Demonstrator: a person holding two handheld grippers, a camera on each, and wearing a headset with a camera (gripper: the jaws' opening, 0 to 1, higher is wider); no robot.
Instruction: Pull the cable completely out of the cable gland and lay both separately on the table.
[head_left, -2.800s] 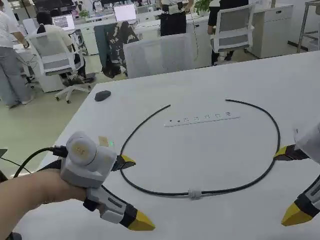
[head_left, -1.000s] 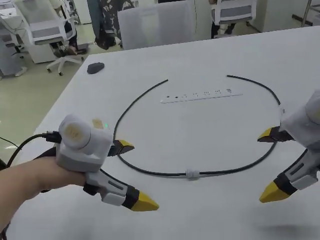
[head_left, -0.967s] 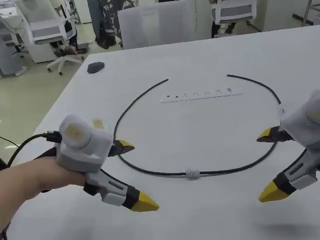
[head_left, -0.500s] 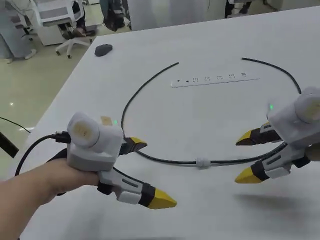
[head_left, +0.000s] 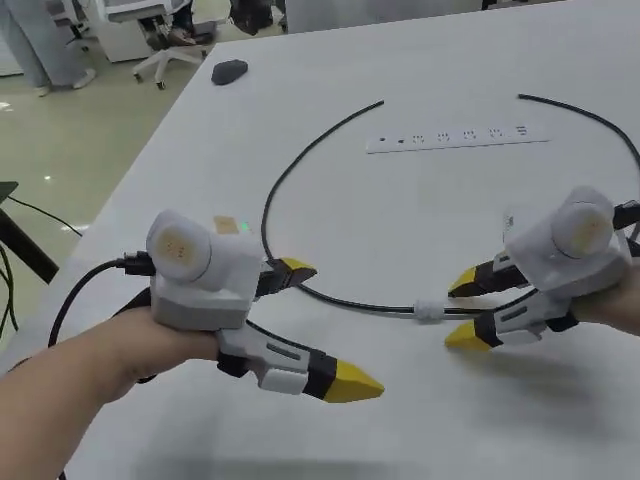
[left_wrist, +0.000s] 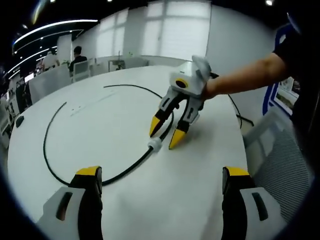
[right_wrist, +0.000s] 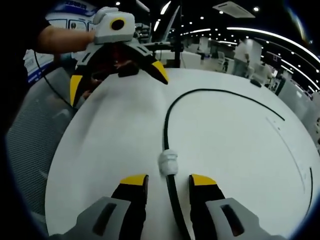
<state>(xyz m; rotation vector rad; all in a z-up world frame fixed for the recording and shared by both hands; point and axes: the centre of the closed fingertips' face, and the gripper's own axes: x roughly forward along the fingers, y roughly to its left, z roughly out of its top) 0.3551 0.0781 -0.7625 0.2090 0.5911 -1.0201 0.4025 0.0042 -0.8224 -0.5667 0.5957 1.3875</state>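
As left gripper (head_left: 333, 325) hovers, right gripper (head_left: 459, 311) straddles the cable (right_wrist: 172, 115), seemingly untouched.

No text, label or number is legible

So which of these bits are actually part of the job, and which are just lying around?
Part of the job: black cable, white cable gland, left gripper, right gripper.
Just lying about: power strip, computer mouse.
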